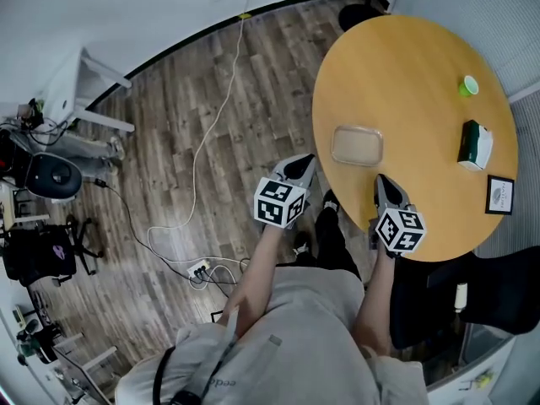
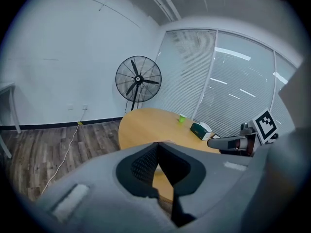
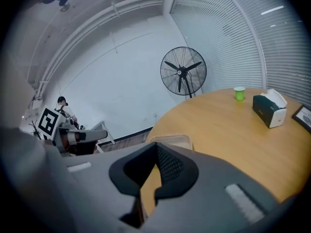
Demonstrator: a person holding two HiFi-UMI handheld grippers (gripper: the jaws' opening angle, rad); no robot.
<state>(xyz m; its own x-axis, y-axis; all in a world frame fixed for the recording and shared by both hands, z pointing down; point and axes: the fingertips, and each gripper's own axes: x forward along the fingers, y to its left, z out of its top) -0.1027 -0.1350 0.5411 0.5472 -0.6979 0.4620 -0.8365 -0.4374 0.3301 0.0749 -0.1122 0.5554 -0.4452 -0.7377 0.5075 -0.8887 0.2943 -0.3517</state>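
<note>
**Two clenched hand-held grippers flank one tray at the table edge**

Count, head view:
- one round wooden table [image 1: 422, 57]
- one shallow beige tray [image 1: 357, 145]
- one green cup [image 1: 469, 85]
- one tissue box [image 1: 476, 144]
- one framed card [image 1: 500, 195]
- one power strip [image 1: 200, 270] on the floor, with one long white cable [image 1: 221, 99] running up toward the wall
- one standing fan [image 3: 183, 72], seen in both gripper views

Two grippers. The left hand-held gripper [image 1: 304, 163] is clenched: its own view shows the tips [image 2: 156, 145] pressed together with nothing between them. The right hand-held gripper [image 1: 384, 184] is also clenched and empty, tips [image 3: 156, 145] meeting.

The tray lies flat on the table, at 9 o'clock from the table's centre and close to the rim. Its long axis runs 9 to 3 o'clock in the head view. In the right gripper view it [image 3: 170, 141] shows just past the closed tips.

The left gripper sits at 7 o'clock of the tray, at the table edge, aimed toward 1 o'clock. The right gripper sits at 5 o'clock of the tray, over the table, aimed toward 11 o'clock. Both are near the tray and apart from it.

From the table's centre, the cup is at 2 o'clock, the tissue box at 3 o'clock and the card at 4 o'clock. All three are well apart from the tray.
</note>
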